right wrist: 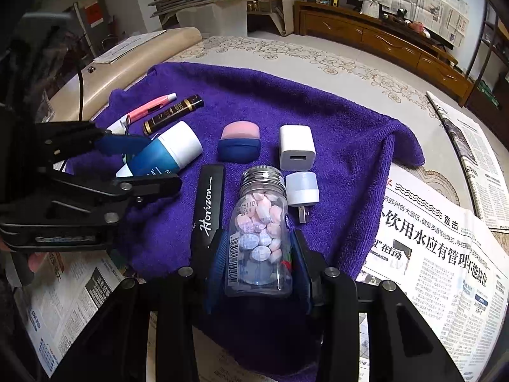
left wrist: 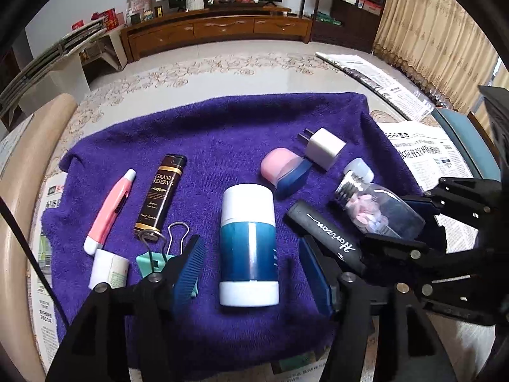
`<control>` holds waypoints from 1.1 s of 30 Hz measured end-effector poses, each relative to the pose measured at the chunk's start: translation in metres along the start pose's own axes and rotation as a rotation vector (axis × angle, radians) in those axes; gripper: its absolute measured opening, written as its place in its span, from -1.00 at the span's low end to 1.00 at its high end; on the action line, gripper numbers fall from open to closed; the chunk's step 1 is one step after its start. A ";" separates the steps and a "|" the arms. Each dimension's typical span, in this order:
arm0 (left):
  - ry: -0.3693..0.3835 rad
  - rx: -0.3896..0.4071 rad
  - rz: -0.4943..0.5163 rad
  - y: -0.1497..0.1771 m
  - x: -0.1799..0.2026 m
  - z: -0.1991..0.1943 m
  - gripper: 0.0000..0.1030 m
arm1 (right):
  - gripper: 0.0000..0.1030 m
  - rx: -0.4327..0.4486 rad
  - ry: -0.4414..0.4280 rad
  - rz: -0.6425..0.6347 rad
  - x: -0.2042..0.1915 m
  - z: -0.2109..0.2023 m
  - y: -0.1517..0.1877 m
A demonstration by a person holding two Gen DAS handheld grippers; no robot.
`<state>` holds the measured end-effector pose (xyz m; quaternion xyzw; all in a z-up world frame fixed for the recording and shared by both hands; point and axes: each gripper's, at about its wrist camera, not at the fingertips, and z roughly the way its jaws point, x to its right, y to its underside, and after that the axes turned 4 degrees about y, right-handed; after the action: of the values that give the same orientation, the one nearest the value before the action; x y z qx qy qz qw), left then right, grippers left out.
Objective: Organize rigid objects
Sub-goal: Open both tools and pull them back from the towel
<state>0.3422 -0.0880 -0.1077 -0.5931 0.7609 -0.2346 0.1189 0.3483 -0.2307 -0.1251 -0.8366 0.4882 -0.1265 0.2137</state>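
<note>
Readable text: black bar (right wrist: pixel 208 205) says "Horizon", lying just left of the right gripper's (right wrist: pixel 259 262) fingers. Brown tube (left wrist: pixel 160 195) reads "GRAND RESERVE", ahead-left of the left gripper (left wrist: pixel 251 262). Candy jar (right wrist: pixel 259 238) has a barcode label plus partly legible digits near the neck.

Right gripper: fingers clamped on the jar's lower body, jar's threaded mouth pointing away from the fingers, over the purple towel (right wrist: pixel 334 121).

Left gripper: fingers wide, straddling the blue-and-white stick (left wrist: pixel 248 250), which lies flat between them; contact can't be told. Teal binder clip (left wrist: pixel 159 256) just beside the left finger.
</note>
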 end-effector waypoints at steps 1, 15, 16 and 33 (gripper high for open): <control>-0.002 0.001 -0.001 0.001 0.000 -0.002 0.25 | -0.22 0.005 -0.001 0.003 0.000 -0.001 0.000; 0.039 0.086 -0.067 0.035 -0.010 -0.068 0.65 | 0.25 0.071 0.010 0.104 -0.001 -0.047 0.015; 0.039 0.096 -0.072 0.039 -0.011 -0.075 0.78 | 0.43 0.085 0.013 0.120 -0.005 -0.056 0.018; -0.036 0.200 -0.190 0.156 -0.001 -0.173 1.00 | 0.99 0.139 0.213 0.466 -0.089 -0.164 0.129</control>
<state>0.1308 -0.0211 -0.0369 -0.6517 0.6719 -0.3088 0.1686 0.1378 -0.2473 -0.0436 -0.6669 0.6776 -0.1945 0.2414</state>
